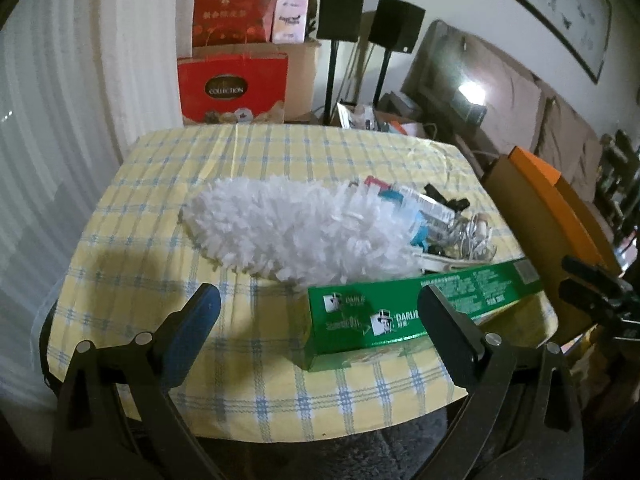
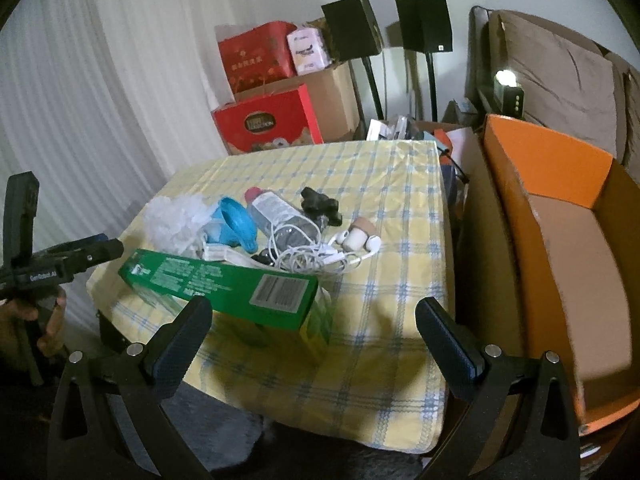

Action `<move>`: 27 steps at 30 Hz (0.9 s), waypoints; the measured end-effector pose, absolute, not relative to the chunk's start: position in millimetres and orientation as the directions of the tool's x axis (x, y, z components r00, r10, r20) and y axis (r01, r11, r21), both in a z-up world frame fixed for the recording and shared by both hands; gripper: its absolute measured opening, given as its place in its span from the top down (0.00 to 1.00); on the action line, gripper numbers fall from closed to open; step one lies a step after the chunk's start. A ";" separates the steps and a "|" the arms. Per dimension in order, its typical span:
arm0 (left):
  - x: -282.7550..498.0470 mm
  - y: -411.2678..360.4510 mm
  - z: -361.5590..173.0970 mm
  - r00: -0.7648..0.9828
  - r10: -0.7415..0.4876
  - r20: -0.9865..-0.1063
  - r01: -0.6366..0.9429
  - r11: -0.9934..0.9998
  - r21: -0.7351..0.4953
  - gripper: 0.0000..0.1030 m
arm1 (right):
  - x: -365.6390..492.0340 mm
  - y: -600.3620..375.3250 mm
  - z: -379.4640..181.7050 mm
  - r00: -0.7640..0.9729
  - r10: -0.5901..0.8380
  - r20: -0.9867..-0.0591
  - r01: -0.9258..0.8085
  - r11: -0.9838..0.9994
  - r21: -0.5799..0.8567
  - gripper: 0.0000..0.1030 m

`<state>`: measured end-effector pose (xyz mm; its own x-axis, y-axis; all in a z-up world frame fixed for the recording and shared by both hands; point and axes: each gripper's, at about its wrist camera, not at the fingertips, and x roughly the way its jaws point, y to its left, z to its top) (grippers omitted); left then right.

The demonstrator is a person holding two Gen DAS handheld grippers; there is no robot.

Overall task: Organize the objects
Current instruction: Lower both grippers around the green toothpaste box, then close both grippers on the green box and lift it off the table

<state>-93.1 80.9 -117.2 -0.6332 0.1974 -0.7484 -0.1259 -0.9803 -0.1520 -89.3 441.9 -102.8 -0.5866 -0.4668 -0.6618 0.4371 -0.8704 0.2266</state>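
A green toothpaste box (image 1: 400, 312) (image 2: 224, 288) lies on the yellow checked tablecloth (image 1: 248, 160) (image 2: 380, 320) near the front edge. Behind it sits a white fluffy duster (image 1: 288, 224) (image 2: 172, 220). Beside the duster lie a blue funnel (image 2: 236, 224), a clear bottle with a red cap (image 2: 276, 212), a black bracket (image 2: 320, 204), tangled white earphones (image 2: 320, 256) and a small cork-topped jar (image 2: 358, 236). My left gripper (image 1: 320, 328) is open, low over the table's front edge, facing the box. My right gripper (image 2: 314, 340) is open, just short of the box's barcode end.
An open orange cardboard box (image 2: 560, 240) (image 1: 540, 184) stands right of the table. Red gift bags (image 1: 232, 84) (image 2: 272, 120), cartons and two black speakers on stands (image 2: 424, 24) crowd the back wall. A sofa (image 2: 552, 76) is at the far right.
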 end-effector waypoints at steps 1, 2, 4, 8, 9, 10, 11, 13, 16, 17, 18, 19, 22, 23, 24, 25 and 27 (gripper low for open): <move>-92.0 81.3 -119.3 -0.633 0.199 -0.748 -0.129 -0.980 -0.151 0.04 | -89.8 441.0 -104.5 -0.582 -0.471 -0.663 0.438 -0.868 0.232 0.00; -91.1 82.7 -122.2 -0.633 0.200 -0.748 -0.135 -0.980 -0.147 0.04 | -90.7 439.9 -107.6 -0.575 -0.479 -0.663 0.441 -0.864 0.243 0.00; -90.5 84.6 -126.6 -0.626 0.198 -0.755 -0.144 -0.980 -0.138 0.04 | -92.2 439.0 -113.1 -0.564 -0.493 -0.662 0.446 -0.857 0.258 0.00; -90.5 86.0 -132.8 -0.592 0.261 -0.763 -0.173 -0.965 -0.195 0.04 | -91.6 429.8 -123.1 -0.550 -0.496 -0.671 0.458 -0.852 0.254 0.00; -90.7 86.2 -133.0 -0.588 0.275 -0.761 -0.180 -0.961 -0.209 0.04 | -90.6 427.5 -124.7 -0.548 -0.502 -0.669 0.464 -0.848 0.256 0.00; -90.9 87.5 -132.8 -0.584 0.288 -0.759 -0.190 -0.958 -0.217 0.04 | -89.9 425.7 -125.9 -0.544 -0.510 -0.666 0.471 -0.843 0.260 0.00; -90.8 88.6 -132.5 -0.584 0.290 -0.758 -0.196 -0.957 -0.215 0.04 | -89.1 424.3 -126.9 -0.539 -0.519 -0.663 0.478 -0.837 0.267 0.00; -89.7 93.8 -132.7 -0.583 0.284 -0.762 -0.217 -0.957 -0.190 0.04 | -87.6 420.1 -130.1 -0.530 -0.532 -0.660 0.488 -0.828 0.276 0.00; -87.3 102.6 -135.9 -0.580 0.258 -0.773 -0.235 -0.961 -0.145 0.04 | -86.7 413.7 -135.9 -0.516 -0.526 -0.676 0.496 -0.827 0.265 0.00; -87.0 104.2 -137.0 -0.577 0.257 -0.775 -0.239 -0.961 -0.140 0.05 | -86.8 412.1 -138.1 -0.511 -0.521 -0.683 0.498 -0.828 0.259 0.00; -87.3 106.0 -138.7 -0.572 0.256 -0.779 -0.242 -0.960 -0.137 0.05 | -87.3 410.1 -140.2 -0.506 -0.520 -0.689 0.499 -0.827 0.258 0.00; -87.7 106.9 -139.9 -0.568 0.255 -0.783 -0.243 -0.960 -0.137 0.05 | -87.3 409.7 -141.2 -0.504 -0.520 -0.690 0.499 -0.827 0.259 0.00; -88.7 106.5 -142.1 -0.562 0.257 -0.787 -0.237 -0.961 -0.144 0.05 | -87.0 409.0 -142.1 -0.501 -0.527 -0.686 0.502 -0.823 0.265 0.00; -88.9 106.7 -142.9 -0.557 0.261 -0.788 -0.236 -0.960 -0.151 0.05 | -86.8 409.1 -142.3 -0.500 -0.529 -0.686 0.503 -0.822 0.268 0.00; -89.4 106.9 -143.6 -0.552 0.265 -0.790 -0.235 -0.959 -0.158 0.05 | -87.1 409.0 -143.2 -0.490 -0.539 -0.685 0.505 -0.816 0.280 0.00; -89.5 108.0 -143.9 -0.550 0.266 -0.792 -0.234 -0.959 -0.159 0.05 | -86.9 408.9 -143.7 -0.482 -0.548 -0.683 0.508 -0.811 0.292 0.00; -89.8 110.2 -144.2 -0.547 0.266 -0.794 -0.238 -0.959 -0.157 0.05 | -87.1 407.0 -145.2 -0.469 -0.560 -0.683 0.514 -0.802 0.305 0.00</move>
<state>-89.8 110.2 -144.2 -0.5467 0.2659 -0.7940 -0.2377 -0.9585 -0.1573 -87.1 407.0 -145.2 -0.4689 -0.5605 -0.6826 0.5138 -0.8018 0.3053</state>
